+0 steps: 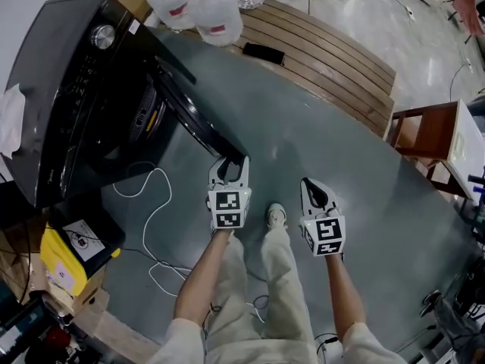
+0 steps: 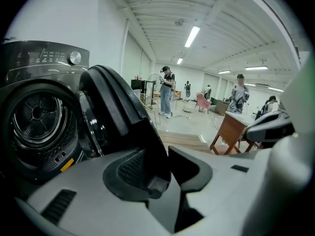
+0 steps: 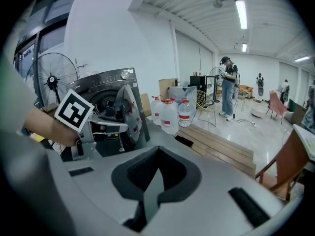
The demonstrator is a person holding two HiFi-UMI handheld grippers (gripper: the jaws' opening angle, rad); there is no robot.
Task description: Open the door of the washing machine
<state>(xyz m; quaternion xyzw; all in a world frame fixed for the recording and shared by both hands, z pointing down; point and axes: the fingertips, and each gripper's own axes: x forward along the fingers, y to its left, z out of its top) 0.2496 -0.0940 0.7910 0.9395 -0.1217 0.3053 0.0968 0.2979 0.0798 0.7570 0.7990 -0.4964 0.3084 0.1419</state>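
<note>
The door (image 1: 193, 116) of the washing machine (image 1: 68, 89) is swung open, and its edge is clamped by the left hand-held gripper (image 1: 229, 162). The right hand-held gripper (image 1: 309, 185) is seen closed and empty nearby.

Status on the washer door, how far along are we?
Done: the door stands swung well out from the washing machine, drum exposed. In hand: the left gripper clamps the door's free edge. The right gripper is shut, empty, off to the side. Remaining: little, perhaps swinging wider and letting go.
</note>
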